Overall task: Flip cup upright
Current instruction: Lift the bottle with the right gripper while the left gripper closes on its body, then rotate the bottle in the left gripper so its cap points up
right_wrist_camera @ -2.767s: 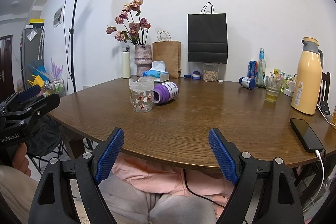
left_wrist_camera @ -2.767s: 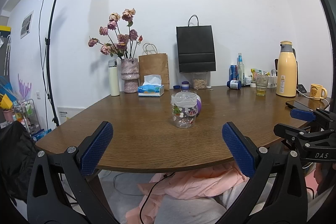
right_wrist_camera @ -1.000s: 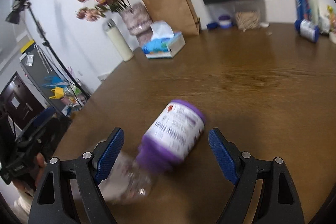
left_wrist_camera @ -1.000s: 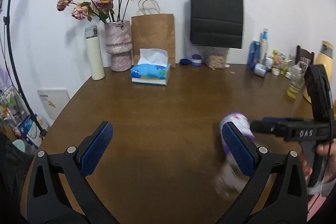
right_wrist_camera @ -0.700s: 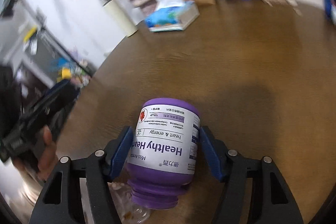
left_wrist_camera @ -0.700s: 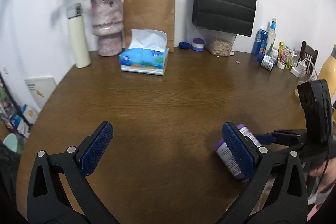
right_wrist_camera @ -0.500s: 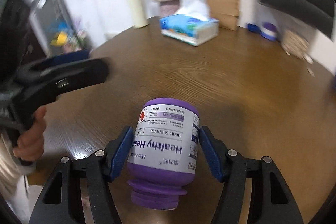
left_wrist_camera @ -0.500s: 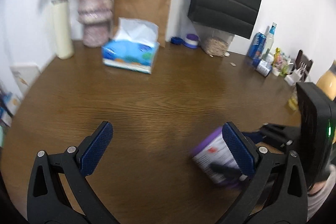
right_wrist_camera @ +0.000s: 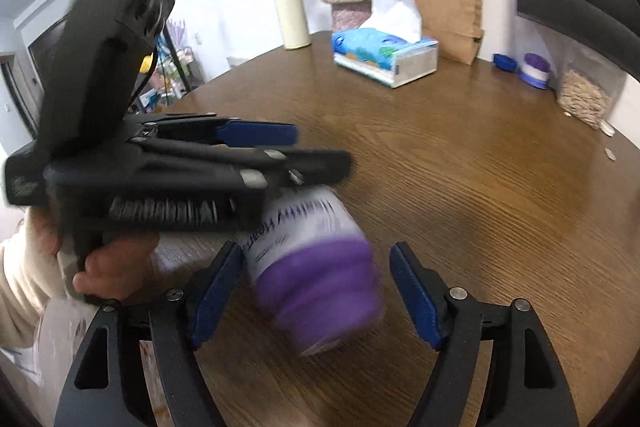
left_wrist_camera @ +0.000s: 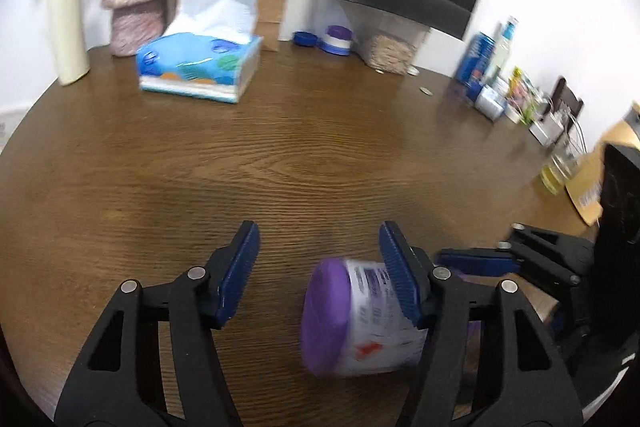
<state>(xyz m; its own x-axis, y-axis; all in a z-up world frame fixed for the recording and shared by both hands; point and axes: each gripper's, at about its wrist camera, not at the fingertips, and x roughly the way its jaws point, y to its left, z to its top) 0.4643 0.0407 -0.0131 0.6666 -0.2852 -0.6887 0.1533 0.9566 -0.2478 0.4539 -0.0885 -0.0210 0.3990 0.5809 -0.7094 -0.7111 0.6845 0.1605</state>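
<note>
Jaws of both the right gripper (right_wrist_camera: 316, 293) and left gripper (left_wrist_camera: 318, 267) gape around the blurred, tilted purple-and-white plastic bottle (right_wrist_camera: 316, 267) above the wood-grain table (right_wrist_camera: 500, 179).

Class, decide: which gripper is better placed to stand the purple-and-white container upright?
Right. The container sits between the open fingers of the right gripper, though it is blurred. In the left wrist view it lies outside the left gripper gap, beyond its right finger.

Low wrist views, crossing over table (left_wrist_camera: 280, 155)
</note>
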